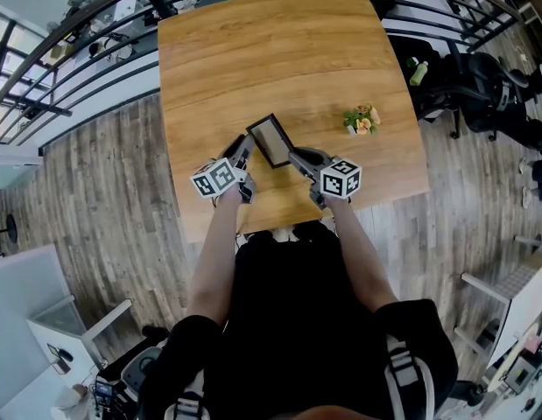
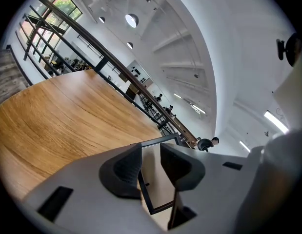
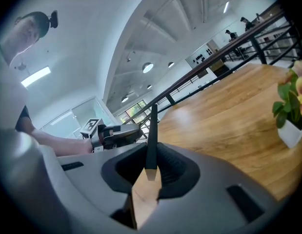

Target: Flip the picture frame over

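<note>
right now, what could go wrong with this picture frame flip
1. The right gripper pinches only the thin edge of the picture frame; it may pivot or slip as it turns.
2. The left gripper has just a corner between its fingers, hold unclear; the picture frame could drop onto the table.

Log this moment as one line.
picture frame: tilted up over table | right gripper: shut on its edge | left gripper: jaws astride a corner, grip unclear

**Bright, even light, fisheye views.**
Ceiling lamps (image 2: 131,19) and windows (image 2: 68,6) give you soft shadows on the table (image 1: 253,51). Both gripper views bend lines and go black at the corners, and the head view curves at its edges.
</note>
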`<action>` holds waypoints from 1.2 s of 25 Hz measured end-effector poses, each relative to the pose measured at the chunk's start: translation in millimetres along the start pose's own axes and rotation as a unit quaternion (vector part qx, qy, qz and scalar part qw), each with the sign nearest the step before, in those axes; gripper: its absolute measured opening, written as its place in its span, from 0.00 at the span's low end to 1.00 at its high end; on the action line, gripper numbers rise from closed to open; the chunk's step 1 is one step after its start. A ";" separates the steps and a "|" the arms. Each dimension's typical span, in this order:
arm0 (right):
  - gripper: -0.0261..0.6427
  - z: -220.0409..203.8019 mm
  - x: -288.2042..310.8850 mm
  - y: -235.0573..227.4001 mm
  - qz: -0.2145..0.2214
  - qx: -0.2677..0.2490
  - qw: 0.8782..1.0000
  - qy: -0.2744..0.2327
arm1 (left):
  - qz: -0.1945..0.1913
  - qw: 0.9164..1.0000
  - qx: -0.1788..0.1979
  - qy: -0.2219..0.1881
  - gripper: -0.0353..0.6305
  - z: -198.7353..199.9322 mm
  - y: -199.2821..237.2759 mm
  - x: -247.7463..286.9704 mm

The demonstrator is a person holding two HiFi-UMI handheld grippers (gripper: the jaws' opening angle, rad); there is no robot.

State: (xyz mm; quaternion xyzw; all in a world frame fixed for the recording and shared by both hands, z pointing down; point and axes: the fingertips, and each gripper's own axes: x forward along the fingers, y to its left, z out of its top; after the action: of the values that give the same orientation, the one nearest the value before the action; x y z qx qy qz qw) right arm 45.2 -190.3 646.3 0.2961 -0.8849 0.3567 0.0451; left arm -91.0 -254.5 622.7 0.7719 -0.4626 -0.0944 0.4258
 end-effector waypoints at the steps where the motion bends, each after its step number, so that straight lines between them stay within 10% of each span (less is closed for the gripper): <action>1: 0.15 0.1 0.2 -1.0 -0.006 -0.005 1.000 0.001 | -0.003 1.000 0.000 0.000 0.23 -0.1 -1.7 1.1; 23: 0.15 16.9 -4.2 11.3 -0.088 -0.190 0.978 0.013 | -0.073 0.994 -0.046 0.060 0.39 -31.6 -61.8 31.8; 30: 0.15 19.0 -4.5 25.7 -0.120 -0.317 0.939 0.053 | -0.078 0.987 -0.128 0.063 0.43 -37.9 -61.8 37.6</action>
State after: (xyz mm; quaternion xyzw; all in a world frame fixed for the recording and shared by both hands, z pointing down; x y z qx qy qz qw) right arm 37.1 -186.0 615.4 0.3516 -0.9062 0.0649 0.2259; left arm -10.5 -249.9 609.5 0.7490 -0.3572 -0.1374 0.5409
